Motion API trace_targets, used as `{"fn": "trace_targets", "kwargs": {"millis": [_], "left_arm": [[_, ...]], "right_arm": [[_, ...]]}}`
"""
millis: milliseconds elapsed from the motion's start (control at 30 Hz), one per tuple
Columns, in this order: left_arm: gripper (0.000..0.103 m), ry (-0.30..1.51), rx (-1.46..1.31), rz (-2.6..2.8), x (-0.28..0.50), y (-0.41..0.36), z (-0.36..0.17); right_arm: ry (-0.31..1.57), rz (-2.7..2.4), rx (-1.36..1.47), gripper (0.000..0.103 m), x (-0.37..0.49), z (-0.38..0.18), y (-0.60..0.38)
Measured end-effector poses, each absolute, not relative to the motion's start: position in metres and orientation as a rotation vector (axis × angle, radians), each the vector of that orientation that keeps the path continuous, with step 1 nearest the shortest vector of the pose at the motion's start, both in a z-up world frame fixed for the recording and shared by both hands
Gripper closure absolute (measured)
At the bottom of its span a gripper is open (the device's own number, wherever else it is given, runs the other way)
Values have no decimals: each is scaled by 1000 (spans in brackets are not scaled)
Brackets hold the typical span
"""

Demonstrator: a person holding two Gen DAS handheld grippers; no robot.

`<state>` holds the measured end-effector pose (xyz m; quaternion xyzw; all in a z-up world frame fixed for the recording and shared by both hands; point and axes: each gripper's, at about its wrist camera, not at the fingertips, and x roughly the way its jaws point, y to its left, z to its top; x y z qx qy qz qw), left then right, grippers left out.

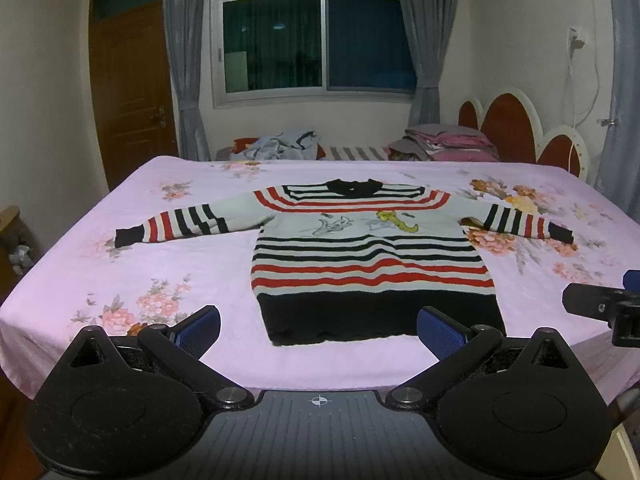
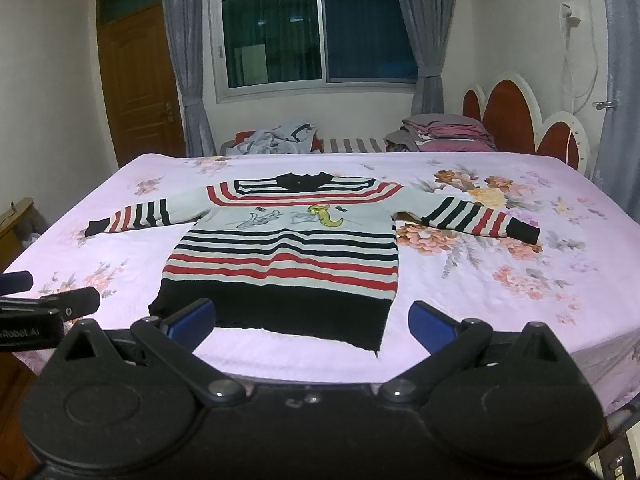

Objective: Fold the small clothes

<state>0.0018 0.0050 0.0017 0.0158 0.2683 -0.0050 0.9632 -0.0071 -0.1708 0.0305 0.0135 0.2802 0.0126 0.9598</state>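
Left wrist view: left claw (image 1: 318,330) is spread wide, blue pads apart, holding nothing, hovering at the near edge of the bed (image 1: 168,280). The striped sweater (image 1: 368,264) lies flat and face up dead ahead, black hem nearest the claw, collar at the far end, so its long axis runs straight away from the camera, with both sleeves stretched out sideways across that axis. The hem sits between the two pads in the picture but looks clear of them, no contact. The left sleeve cuff (image 1: 128,236) is ahead and to the left, well apart from the claw. The right claw's tip (image 1: 592,306) shows at the right edge. Right wrist view: right claw (image 2: 312,324) is also spread wide and empty, same standoff at the bed edge. Here the sweater body sits ahead and slightly left of centre; the right sleeve cuff (image 2: 524,234) lies ahead to the right. Part of the left claw shows at the left edge. Judgement: each sleeve is nearer its own-side claw, so a sleeve-in fold likely starts with each claw reaching forward and outward to its cuff.
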Motion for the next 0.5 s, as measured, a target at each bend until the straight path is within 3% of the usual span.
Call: {"fn": "trace_targets", "kwargs": {"millis": [500], "left_arm": [[0, 541, 39, -6, -1, 3, 3]], "right_arm": [[566, 28, 21, 0, -9, 30, -167]]}}
